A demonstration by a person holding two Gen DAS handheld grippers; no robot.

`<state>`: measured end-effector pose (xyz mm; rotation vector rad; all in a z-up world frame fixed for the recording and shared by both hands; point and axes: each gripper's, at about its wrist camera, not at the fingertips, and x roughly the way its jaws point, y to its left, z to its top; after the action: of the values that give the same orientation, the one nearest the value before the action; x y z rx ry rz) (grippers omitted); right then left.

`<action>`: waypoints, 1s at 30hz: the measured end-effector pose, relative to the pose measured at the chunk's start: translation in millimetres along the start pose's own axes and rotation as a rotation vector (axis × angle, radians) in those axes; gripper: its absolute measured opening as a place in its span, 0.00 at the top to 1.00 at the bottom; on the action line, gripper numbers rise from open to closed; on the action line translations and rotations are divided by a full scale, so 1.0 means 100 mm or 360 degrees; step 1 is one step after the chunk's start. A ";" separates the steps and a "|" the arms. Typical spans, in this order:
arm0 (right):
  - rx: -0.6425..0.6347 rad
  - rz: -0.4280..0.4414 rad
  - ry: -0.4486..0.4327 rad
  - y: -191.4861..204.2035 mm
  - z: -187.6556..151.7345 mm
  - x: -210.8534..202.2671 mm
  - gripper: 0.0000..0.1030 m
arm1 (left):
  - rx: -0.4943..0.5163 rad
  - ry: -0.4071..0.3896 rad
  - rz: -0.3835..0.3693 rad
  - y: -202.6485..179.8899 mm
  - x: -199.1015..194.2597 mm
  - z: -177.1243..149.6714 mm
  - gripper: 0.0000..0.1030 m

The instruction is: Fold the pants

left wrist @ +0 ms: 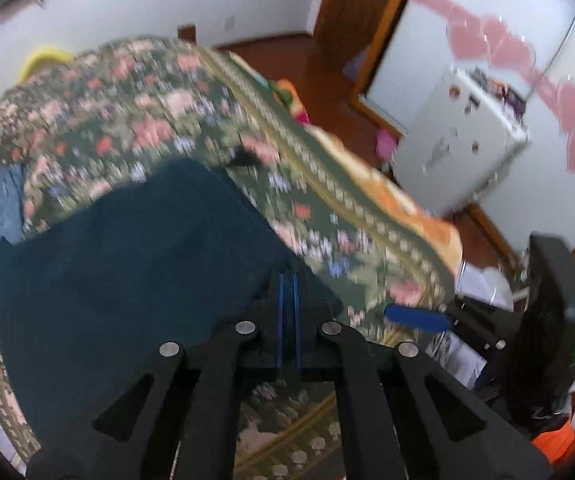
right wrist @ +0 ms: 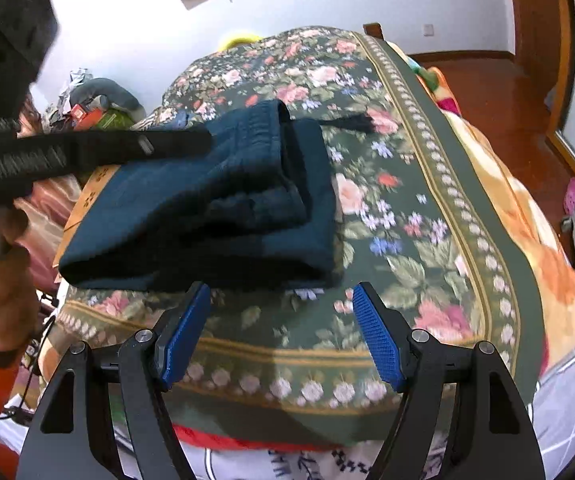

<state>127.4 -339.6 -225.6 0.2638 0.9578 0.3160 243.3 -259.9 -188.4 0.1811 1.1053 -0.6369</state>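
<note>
The dark teal pants (right wrist: 223, 208) lie folded in layers on the floral bedspread (right wrist: 407, 184), waistband on top at the far end. My right gripper (right wrist: 281, 300) is open and empty, just short of the near folded edge. My left gripper (left wrist: 287, 280) has its blue pads pressed together at the right edge of the pants (left wrist: 127, 272); whether cloth is pinched between them is not clear. In the right wrist view the left gripper's black body (right wrist: 87, 152) reaches over the pants from the left.
The floral bedspread (left wrist: 147, 112) covers a bed with an orange blanket (right wrist: 535, 240) along its right side. A white cabinet (left wrist: 459, 148) stands on the wooden floor (right wrist: 487, 92). Clutter (right wrist: 91, 108) lies at the far left of the bed. A hand (right wrist: 3, 272) holds the left gripper.
</note>
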 end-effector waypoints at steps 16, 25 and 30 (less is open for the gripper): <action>-0.0067 0.0098 0.0110 0.31 -0.04 0.30 0.32 | -0.0097 -0.0316 0.0777 1.46 -0.59 0.18 0.13; -0.0205 0.0065 0.0192 0.53 0.13 0.67 0.29 | -0.0136 0.0133 0.1168 2.80 0.32 0.08 0.11; -0.0272 0.0022 0.0220 0.50 0.36 0.83 0.29 | -0.0193 0.0090 0.1026 3.12 0.34 -0.12 0.00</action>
<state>194.4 -265.3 -251.3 0.0929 1.0587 0.4307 419.7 -15.1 -277.2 0.4302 1.0582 0.0113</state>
